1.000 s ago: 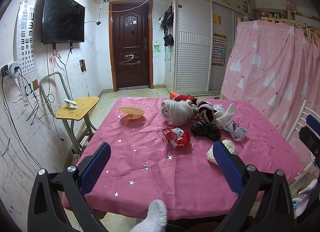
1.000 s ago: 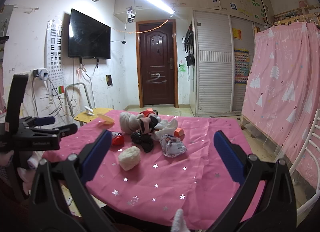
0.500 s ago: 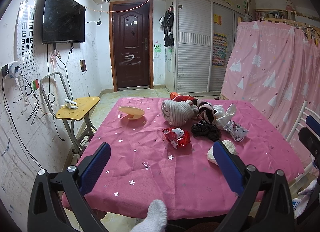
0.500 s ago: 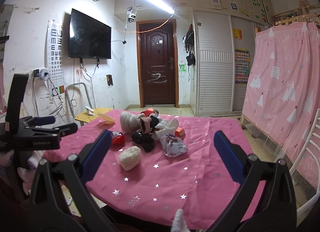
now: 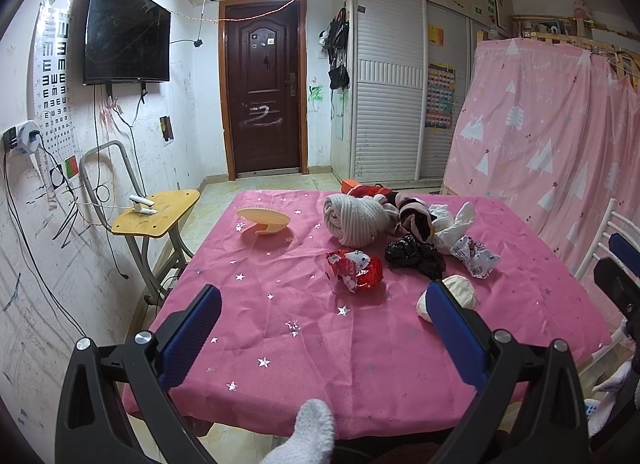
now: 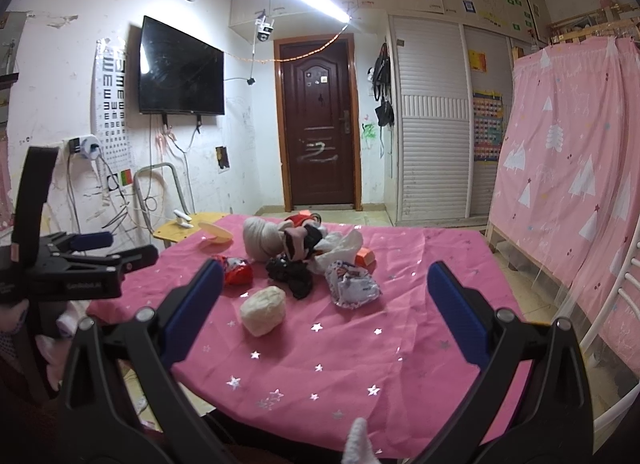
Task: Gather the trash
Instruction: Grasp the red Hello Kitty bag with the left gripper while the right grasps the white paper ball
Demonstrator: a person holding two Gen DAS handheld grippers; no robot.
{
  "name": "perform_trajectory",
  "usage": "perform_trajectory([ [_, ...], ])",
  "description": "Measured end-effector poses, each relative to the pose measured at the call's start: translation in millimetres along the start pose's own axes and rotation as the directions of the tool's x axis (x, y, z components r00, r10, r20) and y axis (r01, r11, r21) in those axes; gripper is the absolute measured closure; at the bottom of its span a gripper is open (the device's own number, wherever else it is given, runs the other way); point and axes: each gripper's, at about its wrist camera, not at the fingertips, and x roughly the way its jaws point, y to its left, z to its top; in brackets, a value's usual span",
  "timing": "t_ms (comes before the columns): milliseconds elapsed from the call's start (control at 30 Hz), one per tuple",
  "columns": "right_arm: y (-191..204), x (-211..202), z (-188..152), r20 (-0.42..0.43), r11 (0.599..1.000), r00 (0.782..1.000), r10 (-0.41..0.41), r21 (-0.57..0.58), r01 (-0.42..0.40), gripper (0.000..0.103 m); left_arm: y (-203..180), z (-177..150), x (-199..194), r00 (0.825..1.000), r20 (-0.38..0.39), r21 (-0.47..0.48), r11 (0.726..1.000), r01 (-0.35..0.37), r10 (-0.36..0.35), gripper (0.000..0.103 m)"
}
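Trash sits mid-bench on the pink starred cloth [image 5: 360, 344]: red wrapper [image 5: 354, 269], black crumpled bag [image 5: 414, 254], cream wad [image 5: 460, 292], white printed wrapper [image 5: 476, 258], ordered left to right. Left tool [image 5: 320, 324] spread wide, empty, held over the bench's near edge, touching nothing. Right tool [image 6: 324, 302] likewise wide and empty; the cream wad [image 6: 264, 308] lies ahead between its fingers, apart.

Nothing has visibly changed: neither claw nor any item on the table has shifted.
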Motion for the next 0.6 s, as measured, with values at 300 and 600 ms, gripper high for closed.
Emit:
perform_trajectory([
  [300, 6, 42, -25, -0.138, 0.991, 0.981, 0.134, 0.043, -0.13, 0.004, 5, 15, 27, 0.995, -0.063, 0.014, 0.997, 0.08, -0.079, 0.009],
  [600, 16, 85, -33, -0.226, 0.972, 0.946, 0.232, 0.079, -0.22, 0.005, -14, 32, 85, 0.981, -0.166, 0.085, 0.99, 0.113, -0.098, 0.009],
])
